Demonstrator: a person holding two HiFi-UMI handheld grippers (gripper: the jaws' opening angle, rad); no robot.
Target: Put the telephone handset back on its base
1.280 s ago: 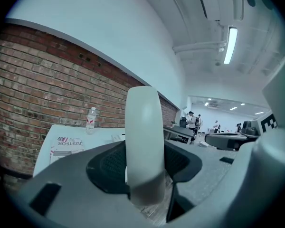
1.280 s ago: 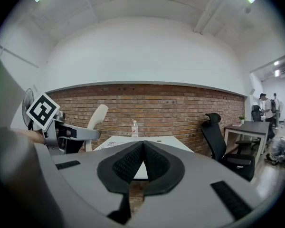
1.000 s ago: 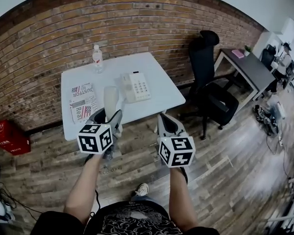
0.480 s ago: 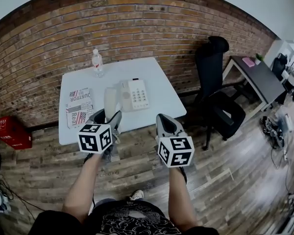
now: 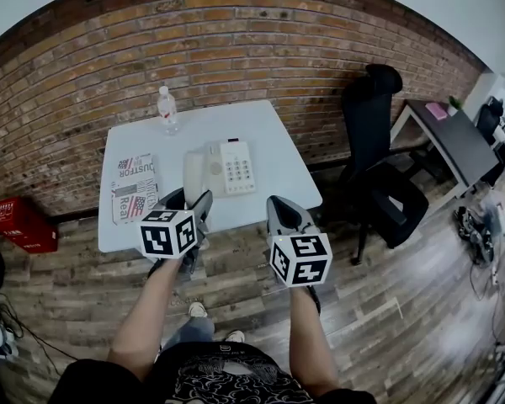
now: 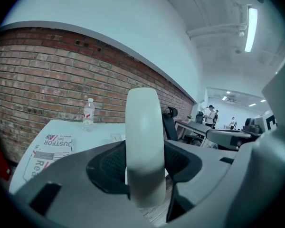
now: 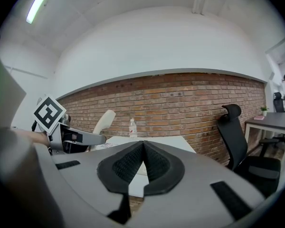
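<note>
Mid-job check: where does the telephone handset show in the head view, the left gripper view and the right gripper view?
Head view: the telephone handset stands up from the left gripper, just left of the phone base.
Left gripper view: the handset is dead centre, upright, clamped between the jaws.
Right gripper view: the handset is at the far left, tilted, sticking up from the left gripper.
Shared landmark: the water bottle.

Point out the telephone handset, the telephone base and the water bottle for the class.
telephone handset (image 6: 143, 141): left gripper view, middle of its white shaft.
telephone base (image 5: 238, 169): head view, on the keypad.
water bottle (image 5: 168, 113): head view, on its labelled body.
</note>
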